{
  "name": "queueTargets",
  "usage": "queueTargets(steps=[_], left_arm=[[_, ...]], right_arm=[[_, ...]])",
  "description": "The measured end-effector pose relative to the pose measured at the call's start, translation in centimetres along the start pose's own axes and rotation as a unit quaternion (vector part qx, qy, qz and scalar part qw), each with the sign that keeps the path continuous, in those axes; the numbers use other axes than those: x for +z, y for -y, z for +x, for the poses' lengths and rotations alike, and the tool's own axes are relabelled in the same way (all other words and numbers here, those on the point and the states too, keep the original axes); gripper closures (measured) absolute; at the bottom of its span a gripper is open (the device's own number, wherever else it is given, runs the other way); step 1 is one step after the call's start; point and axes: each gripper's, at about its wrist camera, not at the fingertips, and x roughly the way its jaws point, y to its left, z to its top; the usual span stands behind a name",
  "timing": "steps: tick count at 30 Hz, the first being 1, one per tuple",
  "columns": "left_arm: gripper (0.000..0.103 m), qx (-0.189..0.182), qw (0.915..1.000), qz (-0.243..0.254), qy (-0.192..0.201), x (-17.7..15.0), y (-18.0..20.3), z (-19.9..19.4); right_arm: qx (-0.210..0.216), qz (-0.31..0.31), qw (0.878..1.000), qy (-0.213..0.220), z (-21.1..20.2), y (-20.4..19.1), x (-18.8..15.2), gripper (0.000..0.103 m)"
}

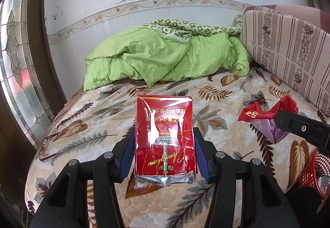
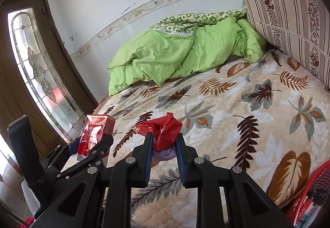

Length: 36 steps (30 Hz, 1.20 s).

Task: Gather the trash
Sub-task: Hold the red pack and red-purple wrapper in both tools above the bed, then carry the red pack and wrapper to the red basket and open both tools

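Observation:
My left gripper (image 1: 164, 137) is shut on a red cigarette pack (image 1: 165, 135), upside down, its silver foil end toward the camera, held above the leaf-patterned bed cover. The same pack (image 2: 94, 135) shows at the left of the right wrist view, between the left gripper's fingers (image 2: 103, 145). My right gripper (image 2: 165, 141) is shut on a crumpled red wrapper (image 2: 165, 133) with a purple scrap under it. That wrapper (image 1: 266, 112) also appears at the right of the left wrist view, at the tip of the right gripper's finger (image 1: 288, 121).
A red mesh basket (image 2: 309, 193) with litter inside stands at the bed's near right edge; the basket (image 1: 311, 172) also shows low right. A green quilt (image 1: 165, 59) lies at the far side of the bed, a striped cushion (image 1: 288, 46) at the right, a glass door (image 1: 20, 63) left.

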Motion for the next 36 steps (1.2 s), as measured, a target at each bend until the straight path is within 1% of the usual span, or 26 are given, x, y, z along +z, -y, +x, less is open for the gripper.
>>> queueTargets(steps=[7, 23, 36], left_arm=[[0.051, -0.002, 1.0000, -0.004, 0.007, 0.4, -0.1, -0.5], [0.051, -0.005, 1.0000, 0.001, 0.001, 0.4, 0.3, -0.7], [0.051, -0.028, 0.9994, 0.012, -0.015, 0.3, 2.3, 0.1]], right_arm=[[0.000, -0.005, 1.000, 0.006, -0.5, -0.5, 0.2, 0.080], [0.000, -0.006, 1.000, 0.009, -1.0, -0.8, 0.3, 0.080], [-0.014, 0.012, 1.000, 0.015, -2.5, 1.3, 0.1, 0.080]])
